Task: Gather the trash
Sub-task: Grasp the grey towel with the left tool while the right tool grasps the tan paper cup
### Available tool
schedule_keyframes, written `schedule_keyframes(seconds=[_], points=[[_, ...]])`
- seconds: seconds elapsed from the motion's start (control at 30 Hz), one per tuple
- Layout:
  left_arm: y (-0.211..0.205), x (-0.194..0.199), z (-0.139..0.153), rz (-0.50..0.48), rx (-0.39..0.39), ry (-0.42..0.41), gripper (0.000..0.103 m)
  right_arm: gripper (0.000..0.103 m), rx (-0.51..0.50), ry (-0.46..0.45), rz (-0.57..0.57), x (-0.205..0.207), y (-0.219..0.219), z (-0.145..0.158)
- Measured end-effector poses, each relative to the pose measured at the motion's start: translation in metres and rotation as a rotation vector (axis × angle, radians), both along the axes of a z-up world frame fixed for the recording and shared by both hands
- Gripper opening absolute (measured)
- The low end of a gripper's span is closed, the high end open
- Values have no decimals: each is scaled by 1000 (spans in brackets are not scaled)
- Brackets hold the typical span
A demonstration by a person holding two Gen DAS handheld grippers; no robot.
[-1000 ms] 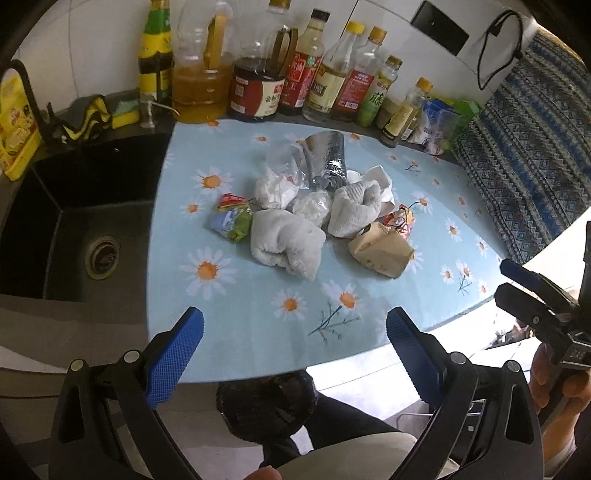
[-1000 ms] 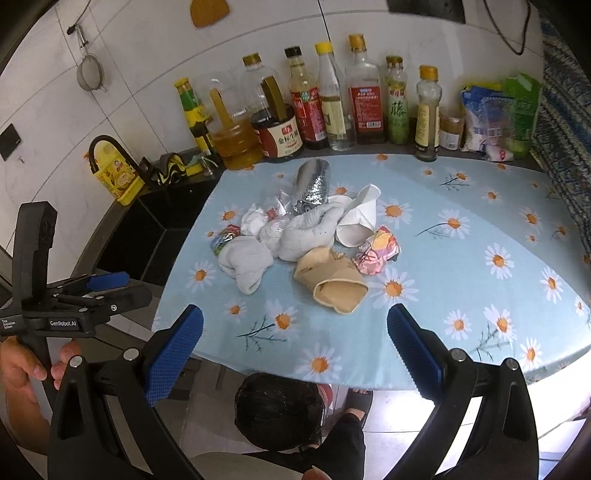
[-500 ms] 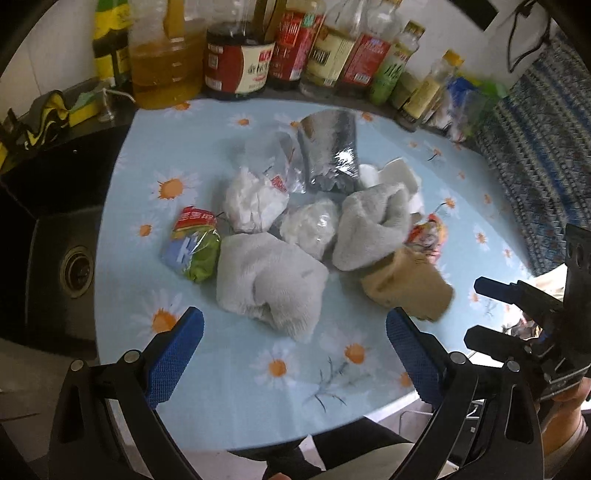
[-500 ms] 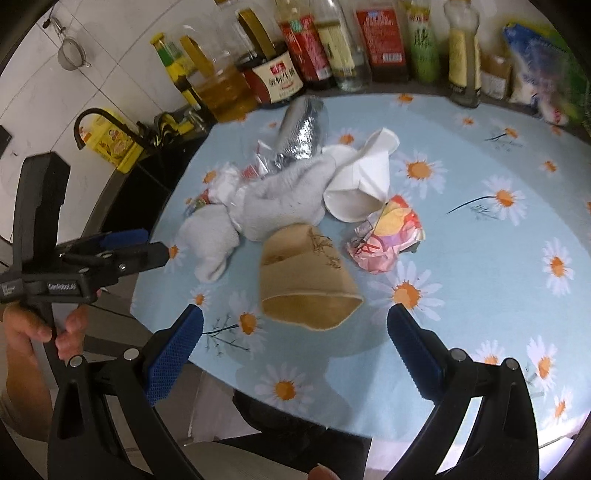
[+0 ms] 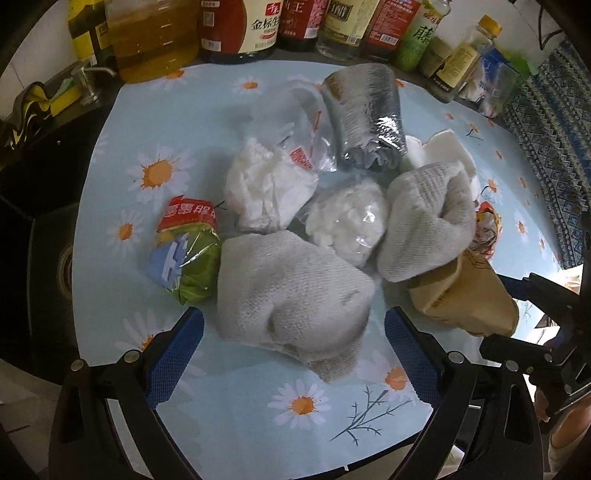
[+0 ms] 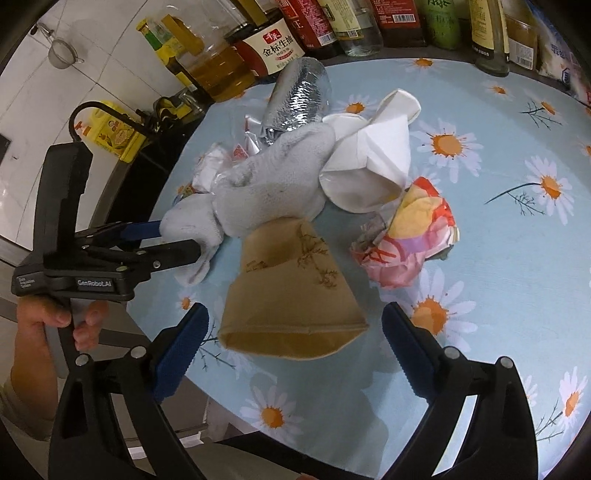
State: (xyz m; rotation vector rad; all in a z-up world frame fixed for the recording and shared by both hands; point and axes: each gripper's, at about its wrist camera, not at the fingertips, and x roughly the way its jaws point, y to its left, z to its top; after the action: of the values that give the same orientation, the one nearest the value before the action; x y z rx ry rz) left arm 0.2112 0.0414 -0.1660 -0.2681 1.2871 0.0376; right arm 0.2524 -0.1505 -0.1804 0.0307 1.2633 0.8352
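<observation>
A pile of trash lies on the daisy-print table (image 5: 229, 424). In the left wrist view my open left gripper (image 5: 293, 354) straddles the near edge of a grey-white sock (image 5: 291, 291). Behind it lie a second sock (image 5: 428, 225), crumpled white tissues (image 5: 266, 188), a green and red snack wrapper (image 5: 184, 251), a silver foil bag (image 5: 365, 114) and a flattened tan paper cup (image 5: 465, 295). In the right wrist view my open right gripper (image 6: 293, 354) frames the tan cup (image 6: 291, 291). A crumpled colourful wrapper (image 6: 410, 236) and white paper (image 6: 376, 151) lie behind it.
A row of sauce and oil bottles (image 5: 255, 26) stands along the back wall. A dark sink (image 5: 40, 229) lies left of the table. A patterned blue cloth (image 5: 554, 122) hangs at the right. The left gripper's body (image 6: 92, 254) shows at the left of the right wrist view.
Both grippers have moved forward and down toward the pile. The left now straddles the near sock and the right frames the tan cup. Both stay open.
</observation>
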Motion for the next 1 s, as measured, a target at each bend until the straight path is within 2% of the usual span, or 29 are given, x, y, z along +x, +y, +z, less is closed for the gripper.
schedule_keyframes(seconds=[0.13, 0.23, 0.3, 0.6, 0.8, 1.0], points=[[2, 2, -3, 3, -5, 9, 95, 94, 11, 18, -2, 6, 2, -5], [3, 4, -6, 7, -7, 10, 94, 84, 12, 25, -4, 9, 4, -7], [3, 6, -8, 4, -19, 17, 80, 77, 20, 26, -5, 9, 4, -7], [3, 3, -4, 4, -41, -9, 56, 73, 26, 8, -26, 7, 2, -4], [6, -4, 2, 10, -60, -30, 44, 72, 30, -10, -31, 2, 1, 2], [7, -13, 8, 20, -76, -56, 39, 72, 55, -16, -48, -3, -1, 11]])
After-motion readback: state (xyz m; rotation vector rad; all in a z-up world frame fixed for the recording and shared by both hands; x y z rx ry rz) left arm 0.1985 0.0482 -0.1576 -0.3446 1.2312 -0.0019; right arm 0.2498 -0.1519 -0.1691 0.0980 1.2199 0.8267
